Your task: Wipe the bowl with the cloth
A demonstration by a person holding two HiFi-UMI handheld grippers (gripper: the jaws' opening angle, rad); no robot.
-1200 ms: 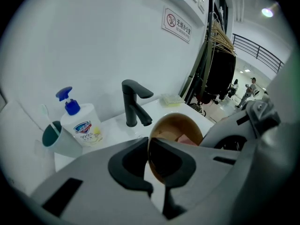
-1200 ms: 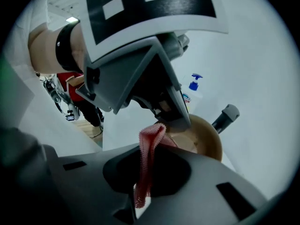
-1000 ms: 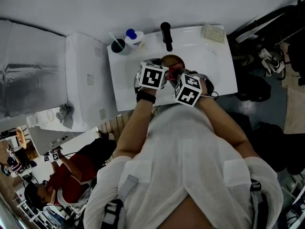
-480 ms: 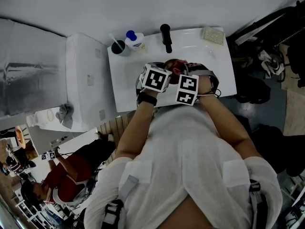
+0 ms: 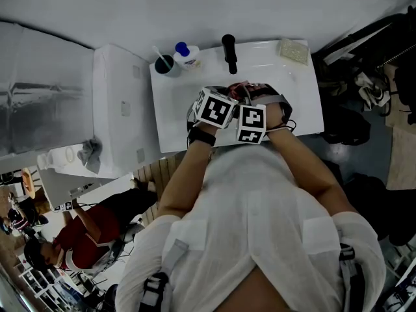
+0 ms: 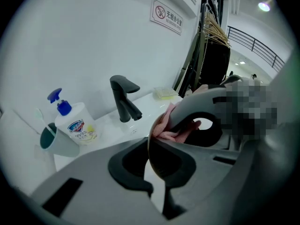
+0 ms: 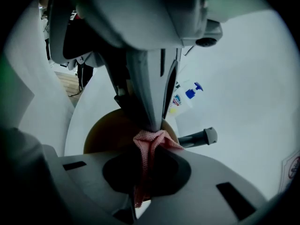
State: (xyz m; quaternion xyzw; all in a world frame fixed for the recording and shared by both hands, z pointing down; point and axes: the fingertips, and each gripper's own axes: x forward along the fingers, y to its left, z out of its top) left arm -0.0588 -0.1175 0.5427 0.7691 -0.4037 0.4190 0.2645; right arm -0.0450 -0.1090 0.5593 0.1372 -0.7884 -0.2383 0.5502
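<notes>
The left gripper (image 6: 158, 184) pinches the bowl (image 6: 164, 159) by its rim, while the right gripper (image 7: 140, 191) — jaws clamped on the pink cloth (image 7: 151, 142) — has the hollow directly ahead, just beyond the cloth.

Pink cloth (image 7: 151, 139) showing a rough knitted weave, brown bowl (image 7: 105, 131) looking smooth and matt, black tap (image 6: 123, 102) looking matt, white sink (image 6: 147, 108) gleaming glossy.

RIGHT GRIPPER VIEW: left gripper (image 7: 152, 123) is covering the far rim of the bowl (image 7: 105, 130) and the top of the cloth (image 7: 149, 144) | HEAD VIEW: marker cubes (image 5: 215, 108) are hiding nearly all the bowl | LEFT GRIPPER VIEW: wall sign (image 6: 166, 17) is showing print too small to read
</notes>
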